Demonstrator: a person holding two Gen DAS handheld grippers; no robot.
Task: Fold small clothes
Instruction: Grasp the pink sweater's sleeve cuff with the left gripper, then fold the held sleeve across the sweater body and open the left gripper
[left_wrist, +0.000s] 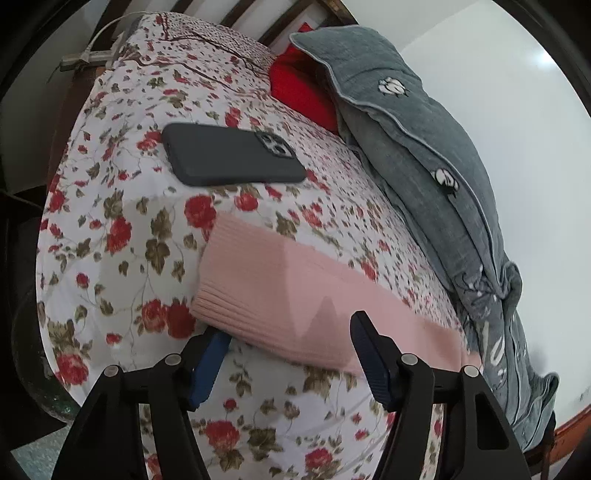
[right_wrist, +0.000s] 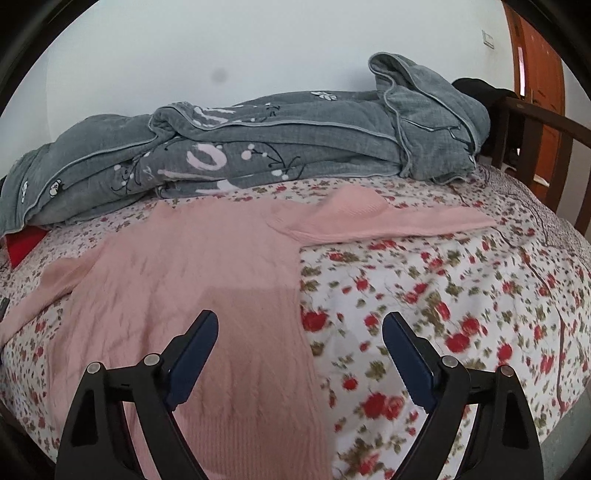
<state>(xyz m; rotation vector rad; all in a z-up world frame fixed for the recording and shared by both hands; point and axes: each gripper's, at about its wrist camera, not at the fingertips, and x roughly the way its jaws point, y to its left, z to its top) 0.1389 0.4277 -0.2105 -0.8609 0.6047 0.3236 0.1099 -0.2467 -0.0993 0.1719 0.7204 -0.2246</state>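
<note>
A pink knit sweater (right_wrist: 184, 280) lies spread flat on the flowered bedsheet (right_wrist: 443, 295), with one sleeve (right_wrist: 399, 221) stretched out to the right. My right gripper (right_wrist: 300, 325) is open and empty, hovering over the sweater's right side edge near the hem. In the left wrist view the other sleeve (left_wrist: 280, 284) lies across the sheet, its ribbed cuff to the left. My left gripper (left_wrist: 291, 332) is open, its jaws astride the sleeve near the cuff; the left finger's tip is hidden under the sleeve's edge.
A dark phone (left_wrist: 232, 155) lies on the sheet beyond the sleeve. A rumpled grey quilt (right_wrist: 258, 147) runs along the wall side of the bed. A red cloth (left_wrist: 299, 88) lies by the quilt. Wooden bed rails (right_wrist: 539, 147) stand at the right.
</note>
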